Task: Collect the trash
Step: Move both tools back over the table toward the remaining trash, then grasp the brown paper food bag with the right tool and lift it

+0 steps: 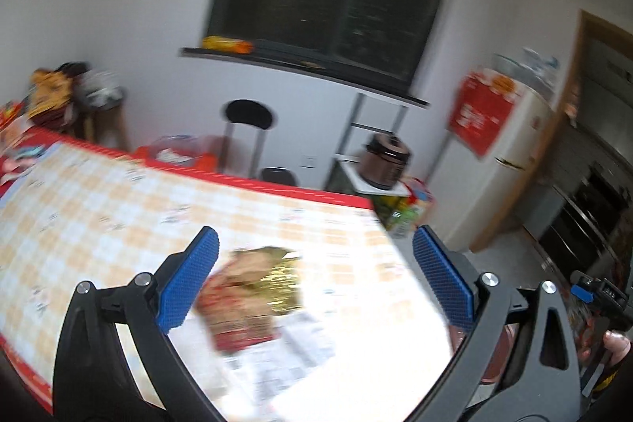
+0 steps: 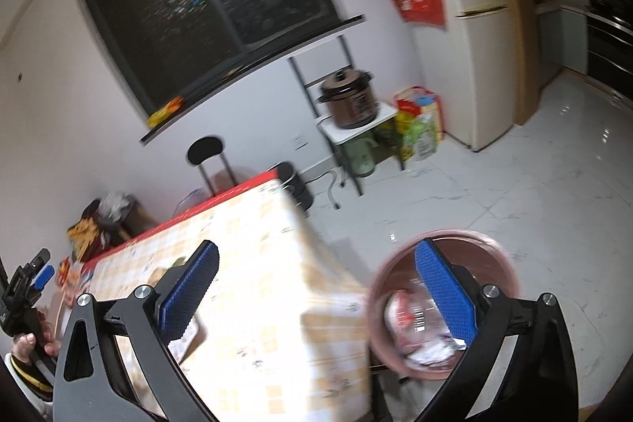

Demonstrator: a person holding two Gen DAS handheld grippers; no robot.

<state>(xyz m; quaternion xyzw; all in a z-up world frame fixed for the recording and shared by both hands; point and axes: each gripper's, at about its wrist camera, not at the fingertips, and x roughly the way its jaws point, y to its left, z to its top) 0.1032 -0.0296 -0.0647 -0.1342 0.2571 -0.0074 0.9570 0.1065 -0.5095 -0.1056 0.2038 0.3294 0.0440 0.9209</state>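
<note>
Evidently the collecting is partway along: a round pink bin (image 2: 443, 303) beside the counter (image 1: 118, 208) already holds crumpled wrappers (image 2: 411, 319), while a red-and-gold foil packet (image 1: 253, 295) lies flat on the checked, glossy cloth. Both the left gripper (image 1: 314, 275) and right gripper (image 2: 316, 287) have fingers spread wide, empty. Next, I judge, the left closes on that thin, crinkly packet.
</note>
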